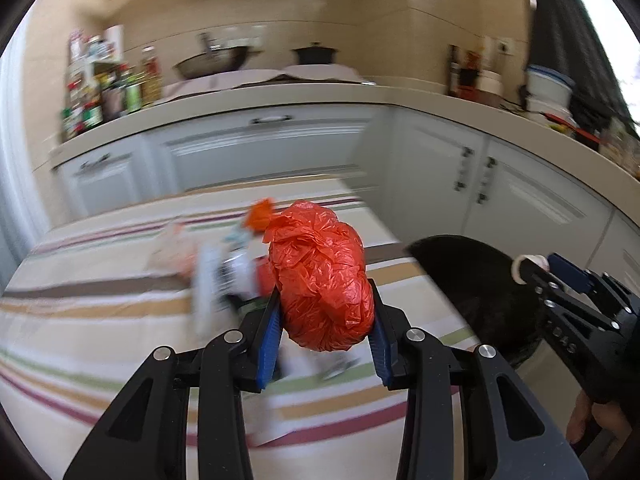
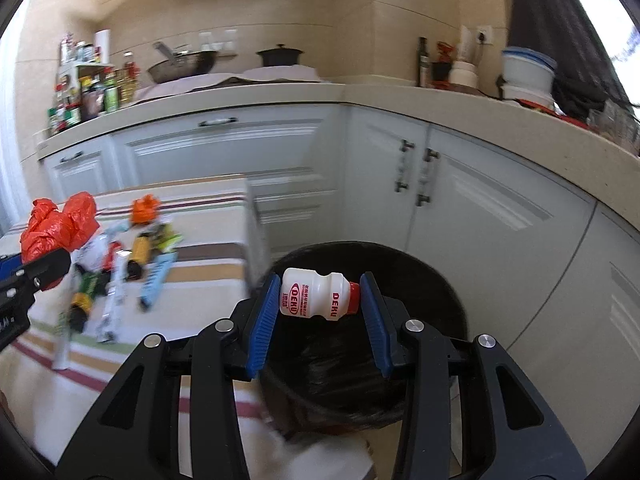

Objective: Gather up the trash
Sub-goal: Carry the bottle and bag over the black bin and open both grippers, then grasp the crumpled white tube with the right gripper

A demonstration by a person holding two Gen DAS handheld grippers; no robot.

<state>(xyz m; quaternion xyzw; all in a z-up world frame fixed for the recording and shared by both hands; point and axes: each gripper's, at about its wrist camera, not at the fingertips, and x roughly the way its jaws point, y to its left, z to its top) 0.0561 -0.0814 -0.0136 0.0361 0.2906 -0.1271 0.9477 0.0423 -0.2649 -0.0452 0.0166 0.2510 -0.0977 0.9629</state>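
Note:
My left gripper (image 1: 326,316) is shut on a crumpled red plastic bag (image 1: 322,276) and holds it above the striped table (image 1: 80,320); the bag also shows at the left of the right wrist view (image 2: 56,228). My right gripper (image 2: 320,296) holds a small white DEKU bottle (image 2: 316,294) with a red cap sideways between its blue pads (image 2: 262,312), over the black-lined trash bin (image 2: 432,280). The bin also shows right of the table in the left wrist view (image 1: 472,280). Several wrappers and small bottles (image 2: 120,276) lie on the table.
White kitchen cabinets (image 2: 280,152) and a countertop with bottles (image 2: 92,92), a wok (image 2: 180,64) and a pot (image 2: 280,56) stand behind the table. The right gripper's body shows in the left wrist view (image 1: 576,308).

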